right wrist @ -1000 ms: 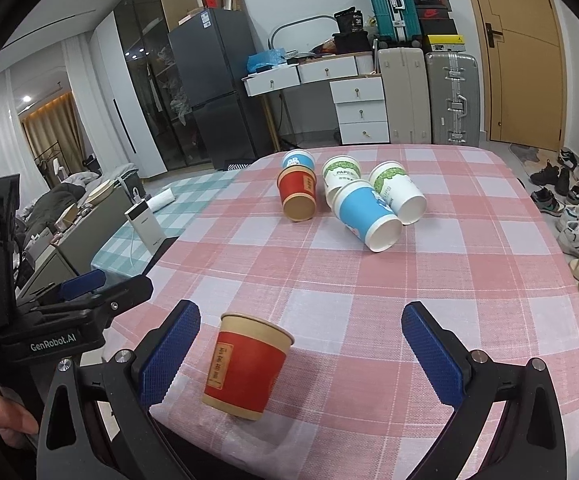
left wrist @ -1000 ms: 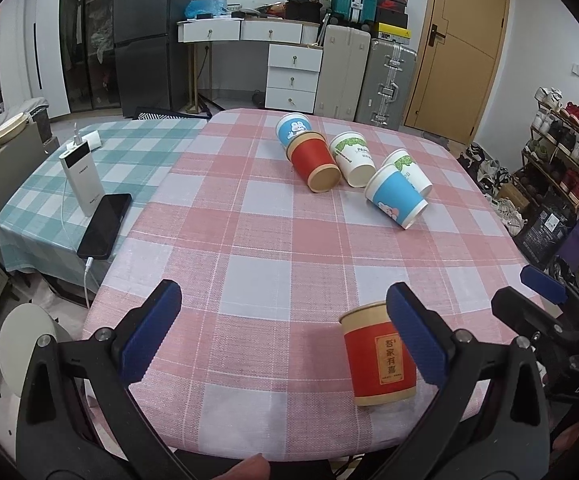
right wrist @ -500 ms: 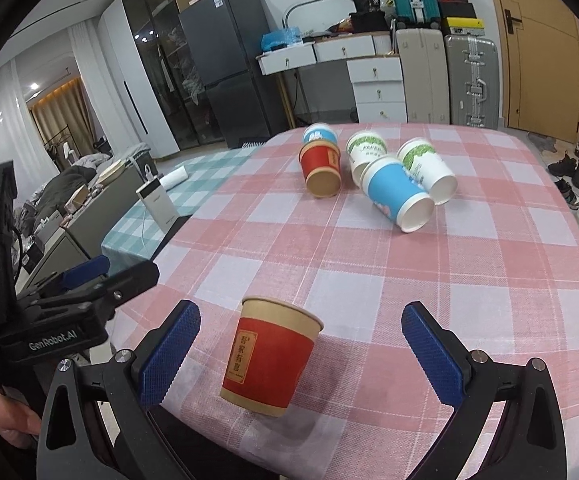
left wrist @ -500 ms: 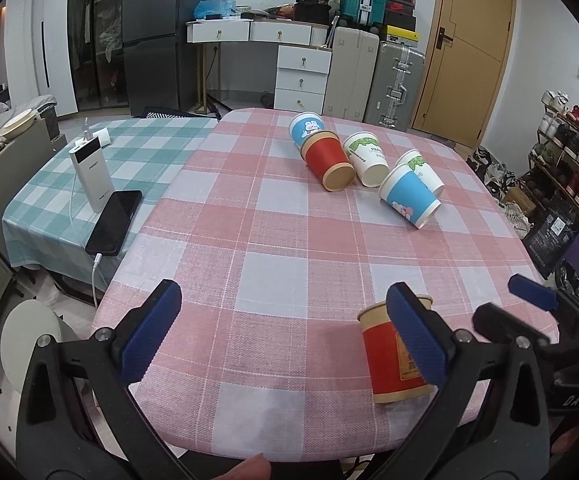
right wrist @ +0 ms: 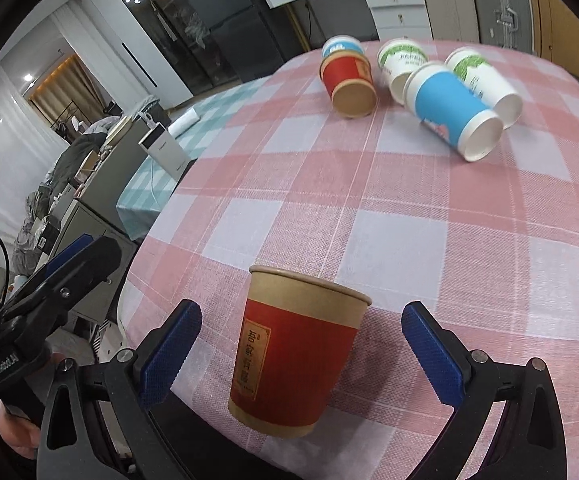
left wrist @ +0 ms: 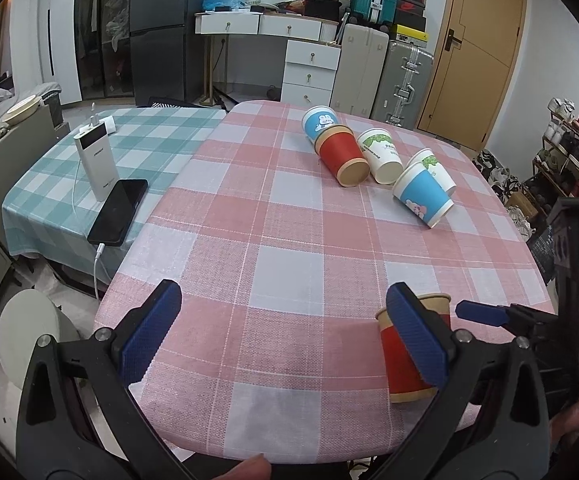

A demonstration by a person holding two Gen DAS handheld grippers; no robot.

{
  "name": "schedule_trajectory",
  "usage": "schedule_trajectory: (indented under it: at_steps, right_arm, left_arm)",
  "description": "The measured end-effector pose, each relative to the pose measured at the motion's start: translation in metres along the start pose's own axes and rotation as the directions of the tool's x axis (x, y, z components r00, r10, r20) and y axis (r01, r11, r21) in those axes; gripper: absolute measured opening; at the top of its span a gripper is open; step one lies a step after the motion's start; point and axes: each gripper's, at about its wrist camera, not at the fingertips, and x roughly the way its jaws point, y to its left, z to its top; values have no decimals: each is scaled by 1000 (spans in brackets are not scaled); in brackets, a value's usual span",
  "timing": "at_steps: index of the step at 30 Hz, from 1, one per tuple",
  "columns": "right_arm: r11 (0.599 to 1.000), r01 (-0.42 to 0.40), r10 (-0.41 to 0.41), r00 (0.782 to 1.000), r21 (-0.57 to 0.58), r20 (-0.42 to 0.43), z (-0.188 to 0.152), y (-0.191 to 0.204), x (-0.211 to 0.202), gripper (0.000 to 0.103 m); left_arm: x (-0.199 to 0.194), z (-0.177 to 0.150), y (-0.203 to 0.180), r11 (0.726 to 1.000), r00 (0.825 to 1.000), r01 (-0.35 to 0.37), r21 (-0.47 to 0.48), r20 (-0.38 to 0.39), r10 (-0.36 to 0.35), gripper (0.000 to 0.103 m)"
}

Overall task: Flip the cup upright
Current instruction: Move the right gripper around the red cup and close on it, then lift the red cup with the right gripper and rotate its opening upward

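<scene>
Red paper cup point(right wrist: 295, 354) is standing mouth-up right at the near edge of the table point(right wrist: 429, 200), so the flip looks pretty much done on that one. You've got the right gripper point(right wrist: 301, 354) framing it, jaws wide apart with the cup between them and a clear gap on both sides, nothing clamped. My guess is that's just a let-go pose: wide enough that you can pull back without knocking the cup over. It leans a bit in the lens, but that could be fisheye; I can't say it's really tilted.

Your left gripper point(left wrist: 285, 340) is spread open too, holding nothing, hovering over the same near edge just left of the cup. Its right finger point(left wrist: 417, 340) covers part of the cup in that view, so I can't tell whether they touch. Seems like it's parked there to stay out of the way.

Farther back, five cups point(left wrist: 377, 160) lie on their sides in a loose cluster near the far end: blue, red, white-green, another blue, another white-green. Mouths mostly face you, which should make them easy to grab by the wall.

Off left on the green cloth sit a phone point(left wrist: 118, 211) and a power bank point(left wrist: 94, 162), well apart from everything.
</scene>
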Motion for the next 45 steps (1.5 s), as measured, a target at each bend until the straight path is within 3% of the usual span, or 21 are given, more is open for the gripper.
schedule_trajectory:
  at_steps: [8,10,12,16,21,35,41,45]
  right_arm:
    - [999,-19,22,997,45,-69,11,-5,23,102]
    - [998,-22,27,996,57,-88,13,-7,28,99]
    - [997,-25,32,994,67,-104,14,-8,32,86]
    - [996,-31,41,991,82,-127,13,-10,38,75]
    - [994,-45,56,992,97,-115,13,-13,38,71]
    - [994,-13,14,1000,107,-4,24,-27,13,71]
    - [995,72,-77,994,69,74,34,-31,5,71]
    - [988,148,-154,973,47,172,40,-33,1,71]
  left_arm:
    - [9,0,12,1000,1000,-8,-25,-18,7,102]
    - [11,-1,14,1000,1000,-7,-30,-22,7,102]
    - [12,-1,14,999,1000,-8,-32,-24,7,102]
    - [14,-1,15,999,1000,-9,-33,-28,8,102]
    - [16,-2,16,999,999,-9,-33,-32,8,102]
    - [16,-4,11,1000,999,-9,-19,-34,8,102]
    - [17,-5,5,1000,999,-9,-11,-41,9,102]
    - [17,-5,3,1000,999,-5,-11,-46,5,102]
